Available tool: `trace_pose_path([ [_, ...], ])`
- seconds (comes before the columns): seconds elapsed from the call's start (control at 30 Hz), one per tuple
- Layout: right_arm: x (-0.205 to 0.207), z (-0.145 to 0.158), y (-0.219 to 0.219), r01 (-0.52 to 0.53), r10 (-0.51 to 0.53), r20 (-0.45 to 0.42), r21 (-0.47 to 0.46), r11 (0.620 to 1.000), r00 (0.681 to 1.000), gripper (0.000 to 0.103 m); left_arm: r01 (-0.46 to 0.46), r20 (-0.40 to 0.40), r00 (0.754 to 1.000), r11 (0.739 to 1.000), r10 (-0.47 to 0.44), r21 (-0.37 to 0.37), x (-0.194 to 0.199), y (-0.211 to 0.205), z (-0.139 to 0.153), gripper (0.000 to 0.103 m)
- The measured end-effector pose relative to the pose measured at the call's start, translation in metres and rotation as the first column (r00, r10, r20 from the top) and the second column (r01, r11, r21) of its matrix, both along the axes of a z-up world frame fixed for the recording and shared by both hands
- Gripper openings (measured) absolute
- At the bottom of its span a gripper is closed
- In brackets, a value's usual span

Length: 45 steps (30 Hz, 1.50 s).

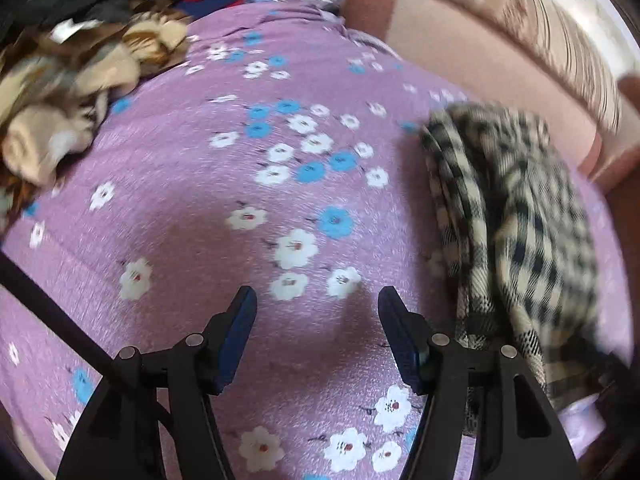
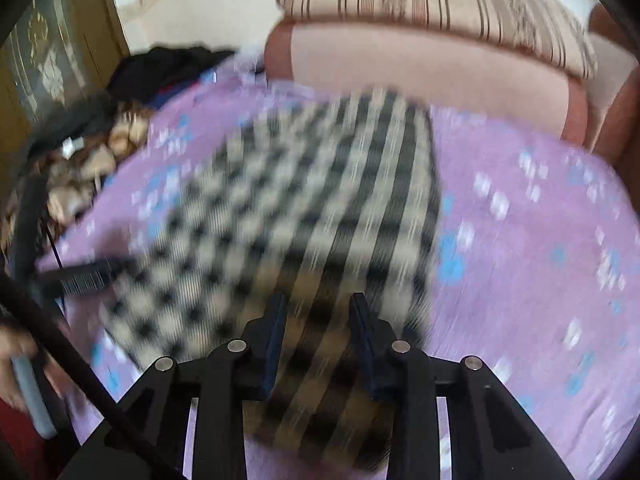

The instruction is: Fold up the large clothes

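**Soft daylight, heavy motion blur**

Even, bright daylight; faint shadows under the black two-fingered left tool [image 1: 317, 300] on the lilac flowered bedsheet [image 1: 180, 208]. The beige-and-black checked woven cloth [image 2: 304, 208] smears badly in the right wrist view. Fisheye bending and dark vignette curve every edge.

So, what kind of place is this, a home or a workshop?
Most likely a bedroom in a home. The work surface is a bed with a purple flowered sheet, a striped pillow lies at its far end, and loose clothes are piled at one side beside the checked garment.
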State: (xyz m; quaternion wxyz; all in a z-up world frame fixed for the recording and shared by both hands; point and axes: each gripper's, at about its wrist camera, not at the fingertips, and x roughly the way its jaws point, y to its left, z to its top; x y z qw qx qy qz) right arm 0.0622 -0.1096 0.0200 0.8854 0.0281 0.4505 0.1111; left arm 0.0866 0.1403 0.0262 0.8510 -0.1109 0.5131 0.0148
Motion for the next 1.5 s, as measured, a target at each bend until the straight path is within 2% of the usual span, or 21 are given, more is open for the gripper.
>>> trace_pose_path([
  [0.07,-0.019,-0.015,0.007,-0.001,0.001,-0.001,-0.028,1.0,1.0,0.036,-0.03,0.031,0.999,0.999,0.031,-0.037,-0.008,0.012,0.01,0.062],
  [0.17,-0.04,-0.004,0.026,-0.042,0.047,0.04,-0.115,0.992,0.998,0.036,-0.064,0.087,0.994,0.997,0.067,-0.039,-0.018,0.02,0.025,0.062],
  [0.3,-0.038,0.03,0.053,-0.119,0.122,0.105,-0.03,0.992,0.987,0.036,-0.093,0.166,0.981,0.994,0.101,-0.054,-0.029,0.025,0.045,0.065],
  [0.37,-0.023,0.029,0.067,-0.135,0.132,0.076,0.044,0.99,0.988,0.036,-0.104,0.217,0.97,0.994,0.111,-0.043,-0.035,0.024,0.056,0.071],
  [0.43,-0.008,0.013,0.083,-0.152,0.152,0.013,0.094,0.984,0.988,0.036,-0.113,0.285,0.952,0.994,0.112,-0.016,-0.04,0.02,0.07,0.076],
  [0.47,-0.005,0.002,0.091,-0.163,0.167,-0.03,0.106,0.981,0.985,0.036,-0.122,0.321,0.94,0.993,0.115,0.0,-0.043,0.02,0.076,0.081],
  [0.5,-0.007,-0.01,0.099,-0.169,0.176,-0.063,0.1,0.981,0.982,0.036,-0.138,0.358,0.925,0.99,0.122,0.017,-0.047,0.019,0.082,0.09],
  [0.57,-0.02,-0.008,0.104,-0.197,0.198,-0.017,0.065,0.978,0.98,0.035,-0.18,0.463,0.876,0.982,0.136,0.052,-0.06,0.016,0.1,0.101],
  [0.63,-0.037,0.0,0.098,-0.225,0.226,-0.005,0.077,0.971,0.974,0.036,-0.213,0.539,0.831,0.974,0.137,0.082,-0.075,0.009,0.116,0.103],
  [0.67,-0.046,0.005,0.089,-0.215,0.216,0.004,0.077,0.973,0.976,0.037,-0.217,0.557,0.821,0.972,0.13,0.093,-0.08,0.005,0.122,0.103],
  [0.8,-0.079,0.024,0.039,-0.066,0.066,0.088,0.002,0.998,0.994,0.056,-0.169,0.645,0.763,0.975,0.036,0.146,-0.111,-0.021,0.143,0.103],
  [0.87,-0.097,0.029,0.007,0.042,-0.037,0.128,-0.036,0.998,0.991,0.058,-0.127,0.668,0.744,0.974,-0.033,0.189,-0.128,-0.041,0.149,0.103],
  [0.9,-0.107,0.03,-0.008,0.086,-0.079,0.136,-0.046,0.995,0.988,0.06,-0.104,0.664,0.746,0.974,-0.057,0.2,-0.134,-0.049,0.149,0.103],
  [0.97,-0.121,0.029,-0.027,0.154,-0.143,0.148,-0.064,0.986,0.979,0.065,-0.036,0.613,0.784,0.979,-0.097,0.201,-0.149,-0.066,0.147,0.103],
  [1.07,-0.14,0.022,-0.045,0.221,-0.206,0.157,-0.085,0.972,0.966,0.066,0.027,0.53,0.842,0.989,-0.1,0.144,-0.173,-0.085,0.128,0.103],
  [1.1,-0.145,0.018,-0.048,0.235,-0.22,0.154,-0.087,0.968,0.963,0.066,0.036,0.49,0.866,0.989,-0.101,0.141,-0.177,-0.091,0.12,0.103],
  [1.13,-0.15,0.015,-0.051,0.249,-0.234,0.149,-0.09,0.964,0.961,0.066,0.065,0.42,0.9,0.988,-0.117,0.137,-0.183,-0.101,0.107,0.103],
  [1.2,-0.156,0.01,-0.052,0.263,-0.249,0.133,-0.095,0.96,0.959,0.066,0.108,0.336,0.931,0.986,-0.146,0.13,-0.191,-0.112,0.091,0.103],
  [1.3,-0.164,0.01,-0.052,0.255,-0.244,0.125,-0.084,0.963,0.962,0.067,0.151,0.26,0.947,0.976,-0.188,0.156,-0.209,-0.13,0.076,0.103],
  [1.5,-0.177,0.02,-0.047,0.265,-0.238,0.194,-0.128,0.956,0.952,0.073,0.176,0.226,0.949,0.965,-0.219,0.195,-0.227,-0.144,0.074,0.103],
])
